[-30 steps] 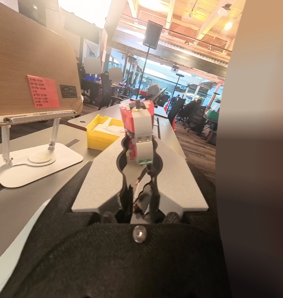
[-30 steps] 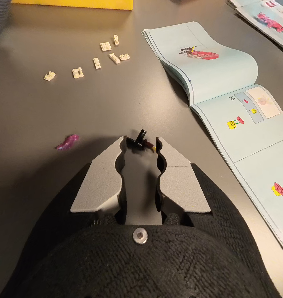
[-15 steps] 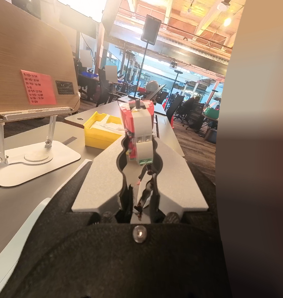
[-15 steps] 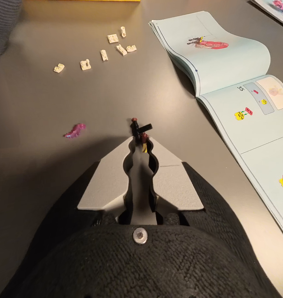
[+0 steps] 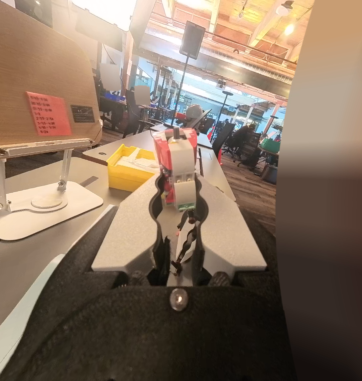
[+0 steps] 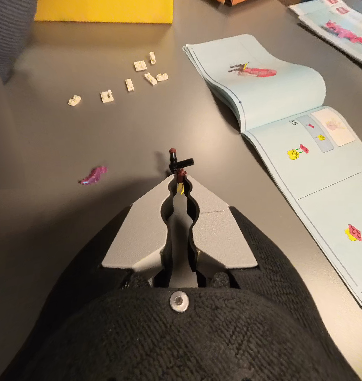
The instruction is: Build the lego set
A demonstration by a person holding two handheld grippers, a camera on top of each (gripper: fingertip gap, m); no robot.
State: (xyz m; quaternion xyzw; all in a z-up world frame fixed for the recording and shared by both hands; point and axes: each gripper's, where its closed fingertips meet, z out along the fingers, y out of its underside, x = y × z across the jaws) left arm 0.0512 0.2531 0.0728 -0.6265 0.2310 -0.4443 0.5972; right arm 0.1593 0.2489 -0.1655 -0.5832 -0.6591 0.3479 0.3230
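Left wrist view shows our left gripper (image 5: pixel 178 181) raised above the grey table (image 5: pixel 31 268), its two grey fingers (image 5: pixel 134 216) pinching a red and white brick assembly (image 5: pixel 176 165) that stands upright between the tips, with a green plate at its lower end and a dark pin sticking out of its top. The pads press on both sides of the white part. Behind the assembly we see a yellow tray (image 5: pixel 126 171) with white bags in it, and to the left a wooden board on a white stand (image 5: pixel 41 202) bearing a pink note (image 5: pixel 49 114). A pale blurred surface fills the right edge, and an open office lies beyond.

Right wrist view shows our right gripper (image 6: pixel 181 178) low over the same table, its fingertips (image 6: pixel 198 189) pressed almost together on a small dark piece (image 6: pixel 176 162): a black rod with a side stub, a dark red knob at its far end, a dark red part at the tips and a yellow sliver between the fingers. To the left lies a translucent magenta piece (image 6: pixel 93 175), well apart from the tips. Farther off, seven small cream pieces (image 6: pixel 138 80) are scattered, and beyond them we see a yellow box edge (image 6: pixel 103 12). On the right an open instruction booklet (image 6: pixel 279 99) lies with curled pages, and another booklet (image 6: pixel 341 31) sits at the top right corner.
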